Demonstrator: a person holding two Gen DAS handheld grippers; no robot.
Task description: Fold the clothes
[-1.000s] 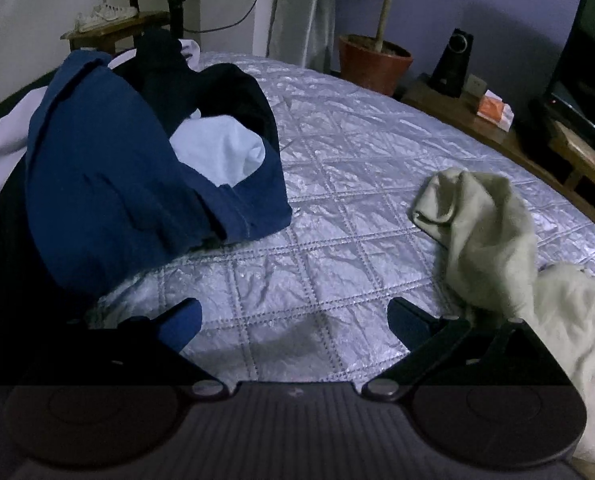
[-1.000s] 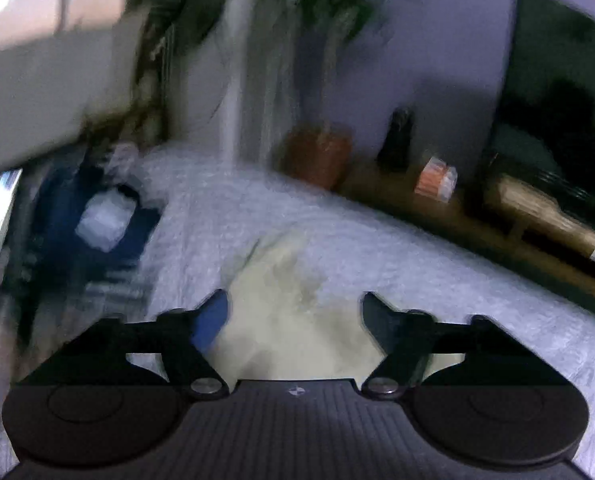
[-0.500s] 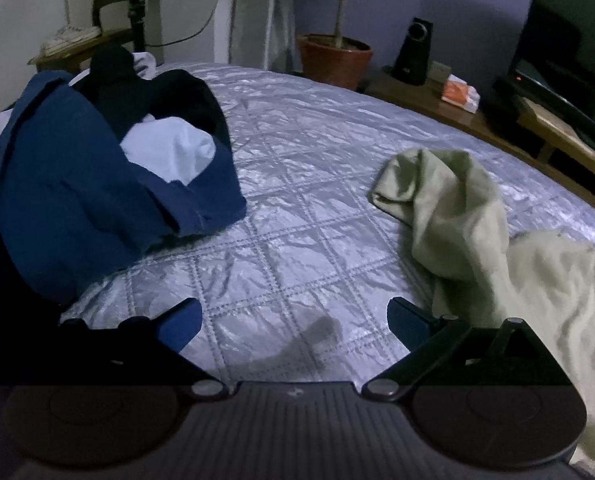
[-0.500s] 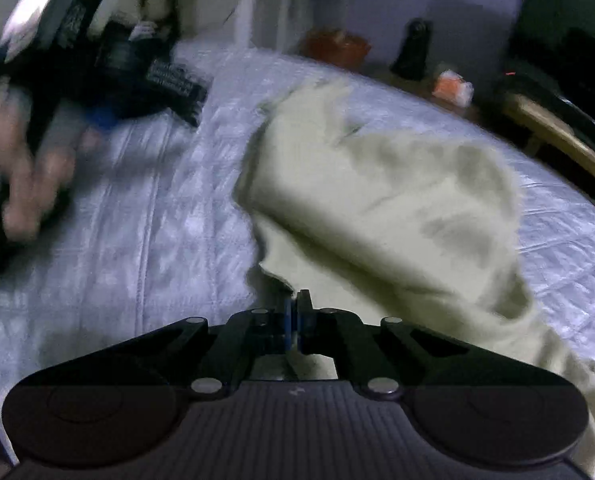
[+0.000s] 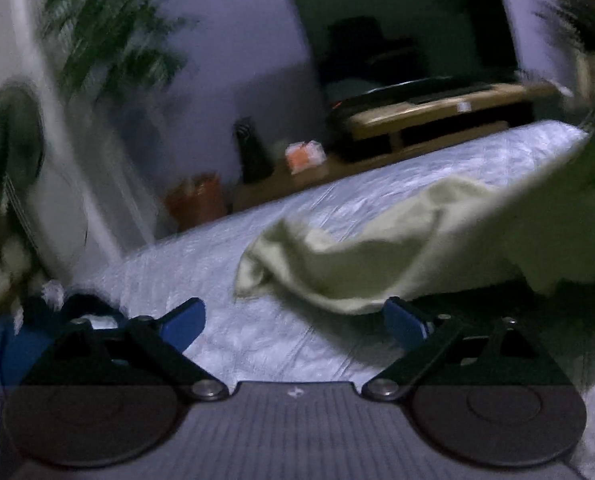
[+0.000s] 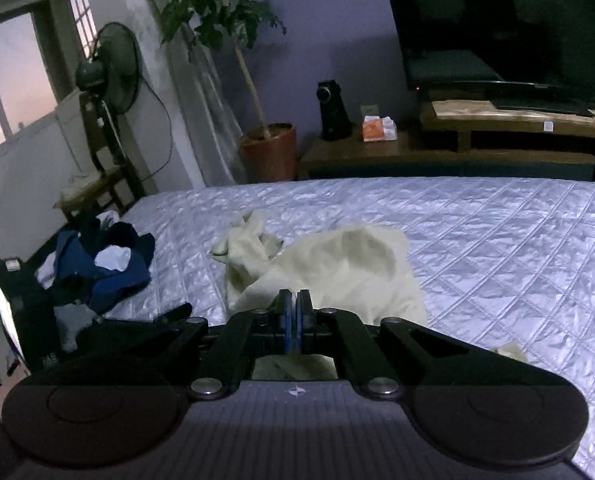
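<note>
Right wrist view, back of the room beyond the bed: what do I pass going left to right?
Standing fan → potted plant → black speaker → orange box → TV on its wooden stand.

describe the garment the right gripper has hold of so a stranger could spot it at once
On the silver quilted bed, two heaps of clothes lie apart. The cream garment is the crumpled one mid-bed, its near edge pinched in the right gripper. It is pale; the other pile, by the bed's left edge, is navy and dark.
</note>
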